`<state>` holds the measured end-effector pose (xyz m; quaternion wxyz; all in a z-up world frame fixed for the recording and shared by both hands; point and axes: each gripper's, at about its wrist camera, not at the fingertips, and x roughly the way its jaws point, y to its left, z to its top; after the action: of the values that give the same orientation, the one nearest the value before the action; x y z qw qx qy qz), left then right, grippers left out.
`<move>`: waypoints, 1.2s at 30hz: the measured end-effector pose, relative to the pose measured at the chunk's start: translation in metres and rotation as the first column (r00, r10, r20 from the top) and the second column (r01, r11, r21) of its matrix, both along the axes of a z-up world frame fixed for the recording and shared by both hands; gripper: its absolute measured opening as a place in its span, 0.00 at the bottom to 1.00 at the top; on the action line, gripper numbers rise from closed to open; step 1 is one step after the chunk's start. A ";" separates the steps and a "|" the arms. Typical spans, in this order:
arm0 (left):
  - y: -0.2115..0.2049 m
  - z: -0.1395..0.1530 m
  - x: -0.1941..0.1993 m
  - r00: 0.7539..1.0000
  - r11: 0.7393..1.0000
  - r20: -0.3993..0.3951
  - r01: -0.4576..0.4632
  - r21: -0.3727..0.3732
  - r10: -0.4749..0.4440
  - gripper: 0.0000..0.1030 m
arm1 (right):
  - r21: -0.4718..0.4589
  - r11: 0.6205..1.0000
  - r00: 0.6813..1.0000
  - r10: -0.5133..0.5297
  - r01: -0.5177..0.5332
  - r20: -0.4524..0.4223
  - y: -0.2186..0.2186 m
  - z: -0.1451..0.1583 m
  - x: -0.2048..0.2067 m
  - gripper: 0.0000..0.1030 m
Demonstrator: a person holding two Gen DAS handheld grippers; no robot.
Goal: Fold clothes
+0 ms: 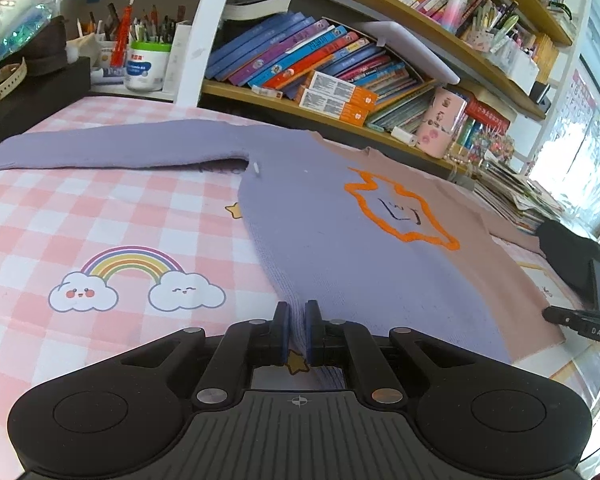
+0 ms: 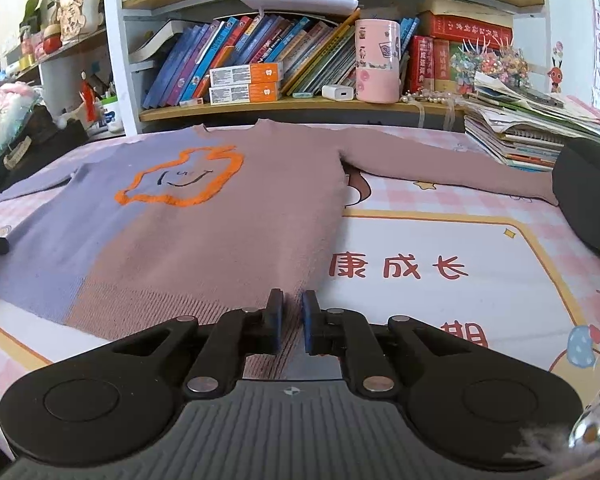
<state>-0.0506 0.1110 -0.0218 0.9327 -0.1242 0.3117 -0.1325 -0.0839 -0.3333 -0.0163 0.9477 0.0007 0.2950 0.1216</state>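
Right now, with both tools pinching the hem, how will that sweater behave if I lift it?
The sweater looks like soft knit lying flat, so it will probably droop between the left tool and right tool. Its spread sleeves will likely drag behind. The ribbed hem seems grippy, so it is unlikely to slip.

- A pink-and-white checked cloth printed with a rainbow between two clouds is spread below.
- Slanted colourful books are shelved on a wooden bookcase.
- A pink cylindrical cup is stood beside two orange-and-white boxes.
- Loose papers are heaped rightward.
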 end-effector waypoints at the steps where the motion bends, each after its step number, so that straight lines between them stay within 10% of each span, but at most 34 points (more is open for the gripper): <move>1: 0.001 0.000 0.000 1.000 1.000 0.000 0.000 -0.001 0.000 0.06 | -0.002 1.000 1.000 0.000 0.000 0.000 0.000 0.000 0.000 0.09; 26: -0.006 0.003 -0.010 0.998 0.996 0.067 -0.008 0.086 0.003 0.09 | -0.043 0.999 1.000 -0.004 0.005 0.027 0.010 0.000 -0.003 0.13; 36: 0.003 0.021 -0.026 0.988 0.997 0.150 -0.038 0.069 0.027 0.33 | -0.091 0.996 0.995 0.006 0.003 0.096 0.020 0.011 -0.014 0.51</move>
<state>-0.0767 0.1140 -0.0010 0.9592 -0.0855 0.2439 -0.1147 -0.0980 -0.3131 -0.0051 0.9598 -0.0485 0.2543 0.1085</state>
